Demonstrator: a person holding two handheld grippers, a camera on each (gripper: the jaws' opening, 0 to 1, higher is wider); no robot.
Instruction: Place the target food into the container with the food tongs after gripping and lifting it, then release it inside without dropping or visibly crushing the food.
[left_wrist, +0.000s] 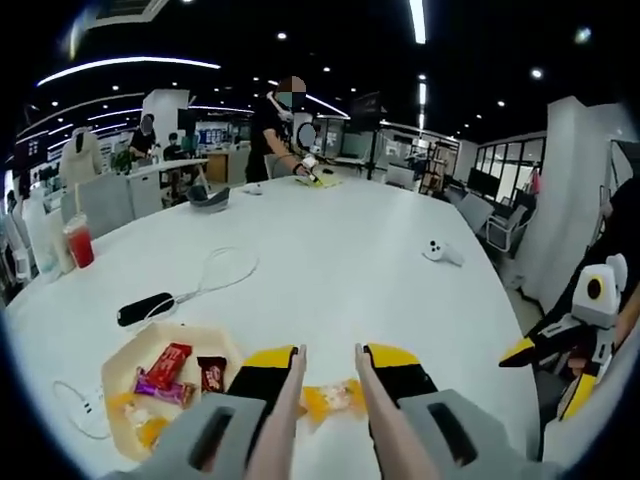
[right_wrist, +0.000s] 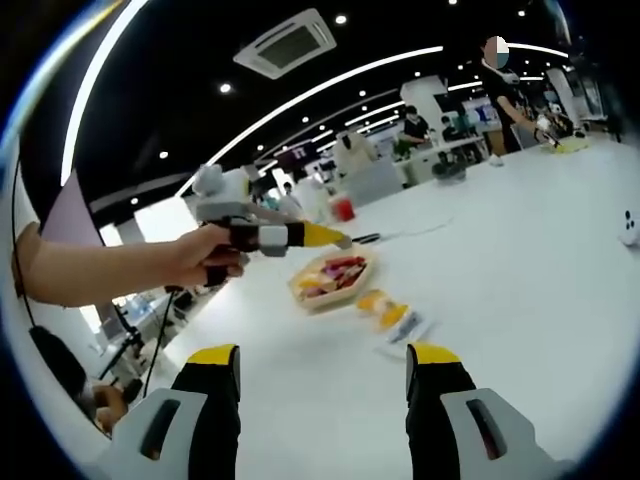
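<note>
In the left gripper view, a red cup (left_wrist: 79, 243) is seen at nine o'clock on the white table (left_wrist: 330, 250), with a black oblong device (left_wrist: 145, 308) and its white cable nearer the centre. At seven o'clock a tan paper tray (left_wrist: 120, 375) is seen, holding a red wrapped bar (left_wrist: 168, 365), a purple wrapped bar (left_wrist: 158, 388), a dark red packet (left_wrist: 211, 373) and yellow pieces. The left gripper (left_wrist: 330, 400) is seen at six o'clock, with pale tongs (left_wrist: 283, 420) carried along its jaws; the tong arms are held apart, nothing is gripped, and a clear packet of yellow food (left_wrist: 332, 399) lies on the table between the tips. A white controller (left_wrist: 438, 251) is seen at two o'clock, and the other gripper at four o'clock.

In the right gripper view, a hand (right_wrist: 205, 257) at nine o'clock is seen holding the left gripper above the table. The tray is seen at the centre, the yellow packet (right_wrist: 392, 313) just beside it toward five o'clock. The right gripper (right_wrist: 324, 385) is seen at six o'clock, jaws spread wide and empty.
</note>
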